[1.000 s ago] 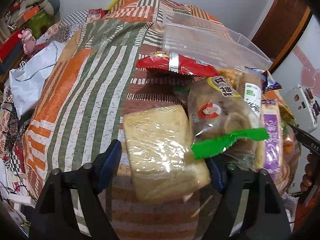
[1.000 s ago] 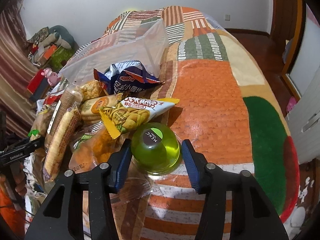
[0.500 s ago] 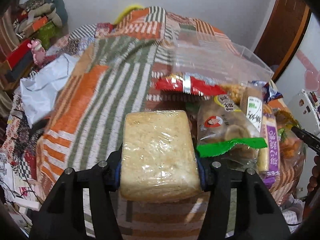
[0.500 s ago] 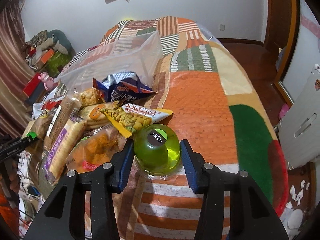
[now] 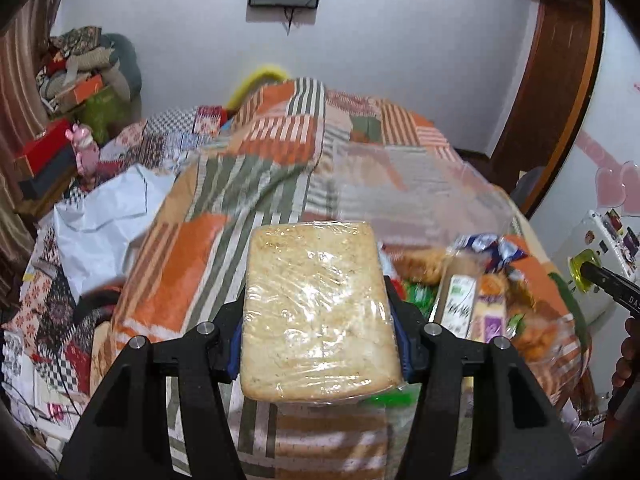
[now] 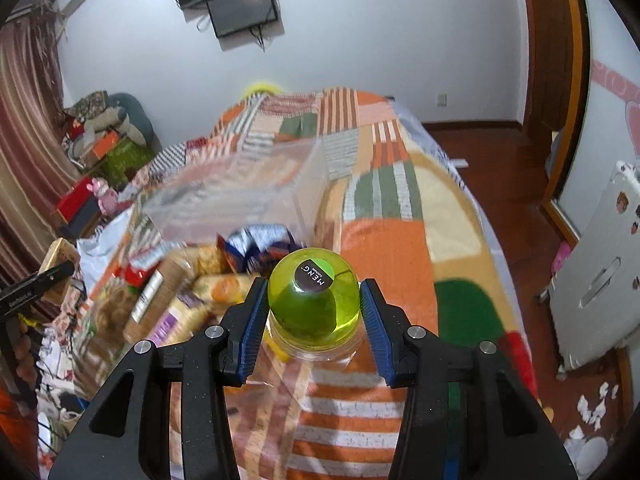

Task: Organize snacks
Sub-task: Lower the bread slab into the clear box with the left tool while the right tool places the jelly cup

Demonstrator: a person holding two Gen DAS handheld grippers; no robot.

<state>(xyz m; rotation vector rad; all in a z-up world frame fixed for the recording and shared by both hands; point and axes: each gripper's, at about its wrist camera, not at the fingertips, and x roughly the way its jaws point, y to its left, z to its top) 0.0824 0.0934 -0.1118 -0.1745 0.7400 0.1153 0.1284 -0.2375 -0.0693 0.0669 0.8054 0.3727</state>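
Observation:
My left gripper (image 5: 318, 322) is shut on a plastic-wrapped slab of bread (image 5: 316, 308) and holds it above the patchwork bed. My right gripper (image 6: 314, 314) is shut on a green jelly cup (image 6: 314, 300) and holds it lifted off the cover. A clear plastic bin (image 5: 404, 196) stands on the bed beyond both; it also shows in the right wrist view (image 6: 240, 196). A pile of snack packets (image 5: 480, 292) lies right of the bread and also shows left of the cup in the right wrist view (image 6: 172, 292).
The patchwork bedcover (image 6: 400, 208) fills the middle. A white bag (image 5: 104, 224) and clutter lie at the bed's left. A white cabinet (image 6: 600, 280) and wooden floor are at the right. A wall screen (image 6: 240, 4) hangs behind.
The left gripper closed on the bread and lifted it. The right gripper closed on the green cup and raised it off the bed. Both views have tilted upward.

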